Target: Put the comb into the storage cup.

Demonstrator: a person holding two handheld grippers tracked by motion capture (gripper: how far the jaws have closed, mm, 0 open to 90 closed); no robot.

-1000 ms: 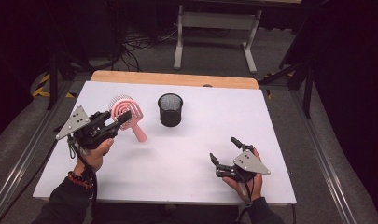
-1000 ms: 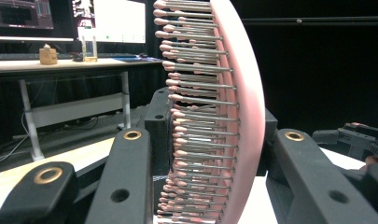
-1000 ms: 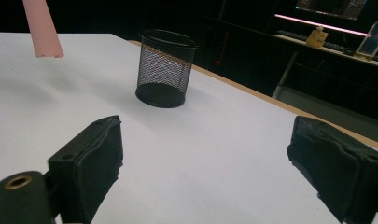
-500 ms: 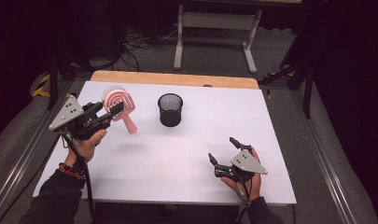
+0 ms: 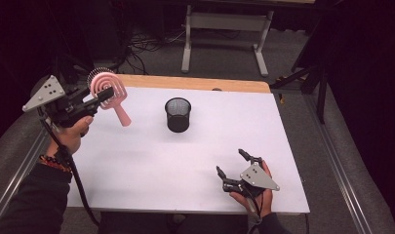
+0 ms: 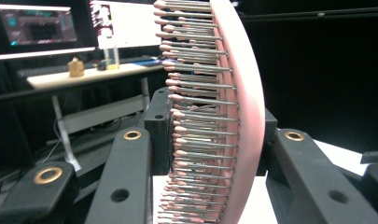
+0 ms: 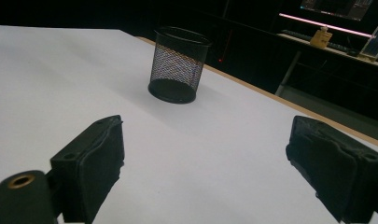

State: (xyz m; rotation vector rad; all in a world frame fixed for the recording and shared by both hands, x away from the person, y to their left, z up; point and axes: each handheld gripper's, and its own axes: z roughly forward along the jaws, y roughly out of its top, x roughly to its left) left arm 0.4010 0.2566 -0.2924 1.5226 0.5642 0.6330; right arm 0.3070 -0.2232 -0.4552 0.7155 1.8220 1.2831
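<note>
**Pink brush held up at the table's left edge, cup standing alone**

A black mesh cup (image 5: pixel 178 114) stands upright near the middle of the white table (image 5: pixel 185 161), toward its far side, with bare tabletop all round it. Beyond the far edge a grey desk frame (image 5: pixel 224 22) stands on the floor among cables. Nothing lies between the cup and either hand.

The left gripper (image 5: pixel 100 97) is raised above the table's left edge, pointing across toward the cup, its jaws clamped on the head of a pink hairbrush (image 5: pixel 107 92). The handle slants down and to the right, clear of the table. In the left gripper view the bristles (image 6: pixel 191 140) face left; the exact pad contact is hard to make out.

The right gripper (image 5: pixel 231 165) rests low near the front right corner, jaws spread wide and holding nothing, aimed at the cup.
</note>
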